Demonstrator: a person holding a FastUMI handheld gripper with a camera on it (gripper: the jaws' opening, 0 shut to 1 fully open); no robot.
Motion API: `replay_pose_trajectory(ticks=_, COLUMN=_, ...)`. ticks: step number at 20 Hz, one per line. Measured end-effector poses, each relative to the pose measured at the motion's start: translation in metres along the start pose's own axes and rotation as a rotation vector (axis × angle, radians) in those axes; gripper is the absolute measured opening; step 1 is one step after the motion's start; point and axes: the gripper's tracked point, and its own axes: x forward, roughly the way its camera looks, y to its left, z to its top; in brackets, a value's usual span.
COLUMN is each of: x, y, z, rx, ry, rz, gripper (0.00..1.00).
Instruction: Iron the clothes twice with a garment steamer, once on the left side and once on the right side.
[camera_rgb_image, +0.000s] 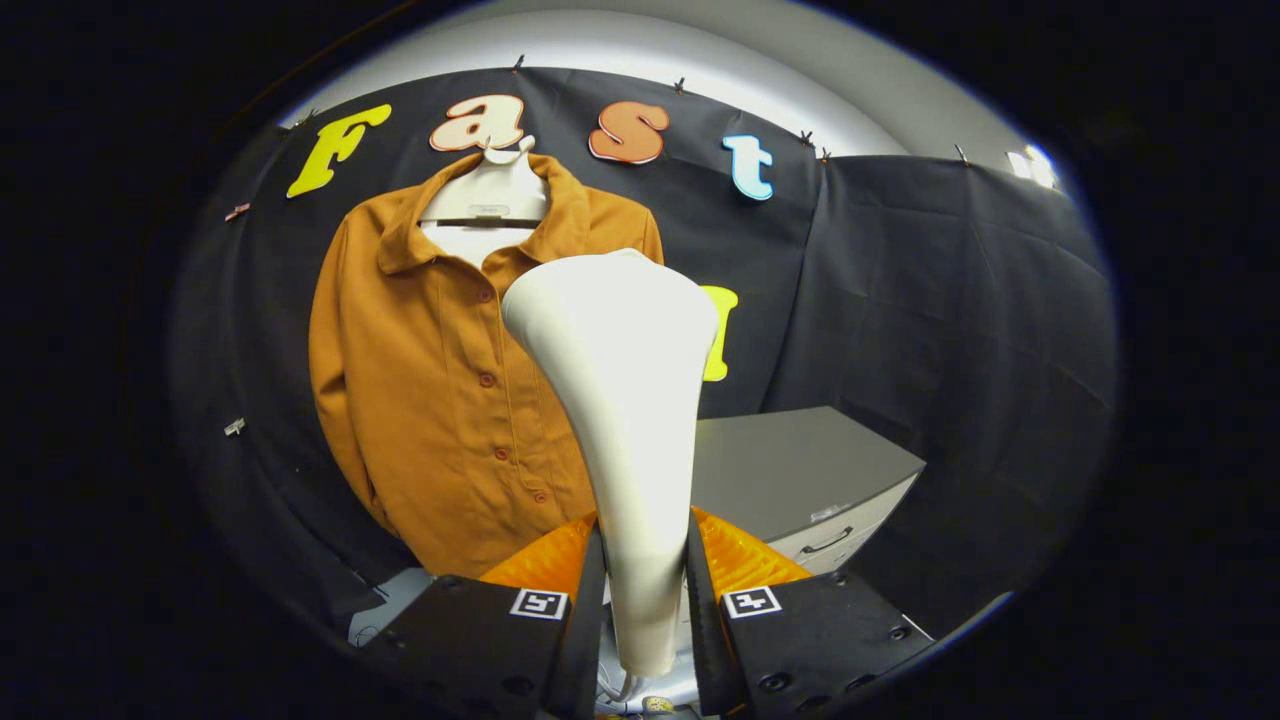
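Both fingers (590, 600) of the gripper (645, 600) press on the narrow handle of the white steamer (620, 400), clamped between them; its wide head rises ahead of them. Beyond it, slightly left, an orange shirt (440, 400) hangs on a white hanger (490, 195). Beyond the right finger stands a grey cabinet (800, 470).

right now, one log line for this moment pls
gripper: shut on steamer | steamer: upright, head ahead of shirt | shirt: on hanger, buttoned | cabinet: beyond fingers
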Motion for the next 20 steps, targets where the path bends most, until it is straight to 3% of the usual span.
replay_pose_trajectory(ticks=9, x=-0.013, y=-0.009, z=0.04, rx=0.001, ry=-0.124, rz=0.036, gripper=0.42)
replay_pose_trajectory(ticks=20, x=-0.003, y=-0.008, z=0.046, rx=-0.002, ry=-0.136, rz=0.057, gripper=0.42)
